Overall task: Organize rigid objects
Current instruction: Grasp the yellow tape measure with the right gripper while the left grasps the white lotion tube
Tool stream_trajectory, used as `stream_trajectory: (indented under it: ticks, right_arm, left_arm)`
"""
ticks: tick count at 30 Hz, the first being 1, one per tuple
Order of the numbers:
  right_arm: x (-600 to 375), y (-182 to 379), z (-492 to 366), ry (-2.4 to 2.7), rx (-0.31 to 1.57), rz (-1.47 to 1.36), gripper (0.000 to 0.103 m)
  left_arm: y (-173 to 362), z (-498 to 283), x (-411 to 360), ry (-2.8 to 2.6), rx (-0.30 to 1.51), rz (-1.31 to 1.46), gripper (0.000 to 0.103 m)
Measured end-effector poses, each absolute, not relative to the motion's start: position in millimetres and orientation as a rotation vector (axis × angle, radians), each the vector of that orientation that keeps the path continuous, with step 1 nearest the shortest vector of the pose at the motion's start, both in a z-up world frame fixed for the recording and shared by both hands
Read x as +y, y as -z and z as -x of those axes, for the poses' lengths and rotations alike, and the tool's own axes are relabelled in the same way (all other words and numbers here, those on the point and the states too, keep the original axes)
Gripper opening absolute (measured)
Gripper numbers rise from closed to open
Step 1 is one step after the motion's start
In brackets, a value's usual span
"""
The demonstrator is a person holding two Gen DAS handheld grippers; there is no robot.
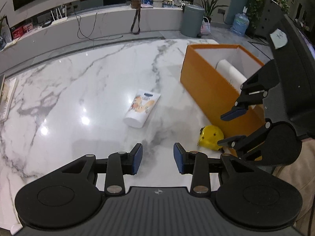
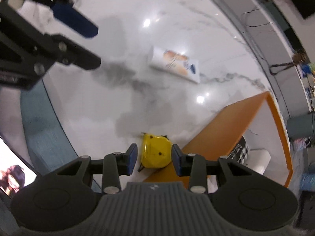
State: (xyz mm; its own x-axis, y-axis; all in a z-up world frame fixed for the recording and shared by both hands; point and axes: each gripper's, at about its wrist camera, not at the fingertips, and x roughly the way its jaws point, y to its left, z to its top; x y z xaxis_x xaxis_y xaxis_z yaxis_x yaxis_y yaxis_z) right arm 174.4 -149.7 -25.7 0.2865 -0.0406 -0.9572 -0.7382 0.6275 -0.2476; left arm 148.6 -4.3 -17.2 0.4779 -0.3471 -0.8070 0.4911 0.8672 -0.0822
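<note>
A yellow tape measure (image 2: 155, 151) lies on the marble table (image 1: 78, 90), against the near wall of an orange box (image 1: 208, 86). My right gripper (image 2: 154, 157) points down over it, open, its pads either side of the tape measure with a gap on the left. From the left wrist view, the right gripper (image 1: 226, 127) hangs over the tape measure (image 1: 209, 136). My left gripper (image 1: 158, 158) is open and empty above bare table. A white printed tube (image 1: 142, 108) lies flat ahead of it. The box holds a white roll (image 1: 230, 72) and a black-and-white checked item (image 2: 240, 151).
Beyond the table runs a low grey ledge (image 1: 110, 17) with cables, a hanging brown strap (image 1: 135, 19) and ornaments. A grey bin (image 1: 192, 19), a water jug (image 1: 240, 23) and plants stand behind the box. A beige sleeve (image 1: 295, 169) is at the right edge.
</note>
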Motion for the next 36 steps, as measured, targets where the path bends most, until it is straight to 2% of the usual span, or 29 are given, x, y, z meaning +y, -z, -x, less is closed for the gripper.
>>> stream_trajectory:
  ticks: [4,15,26,36]
  right_arm:
    - [-147,41,-181,-0.584,1.263,0.869,0.039]
    - [-141,81,-199,-0.681,1.36,1.015,0.059]
    - [-149,93,-227,-0.679,1.48,0.924,0.054]
    - [-152,82,-248,-0.677,1.376,0.806,0.053]
  left_arm:
    - [31,-152,-5,0.521,0.962,-0.204,0.043]
    - [59,-161,-6,0.55,1.002,-0.243,0.043]
    - [74,-174,-9,0.561,1.004,-0.288,0.045]
    - [76,-195,-7,0.531,0.946,-0.298,0.067]
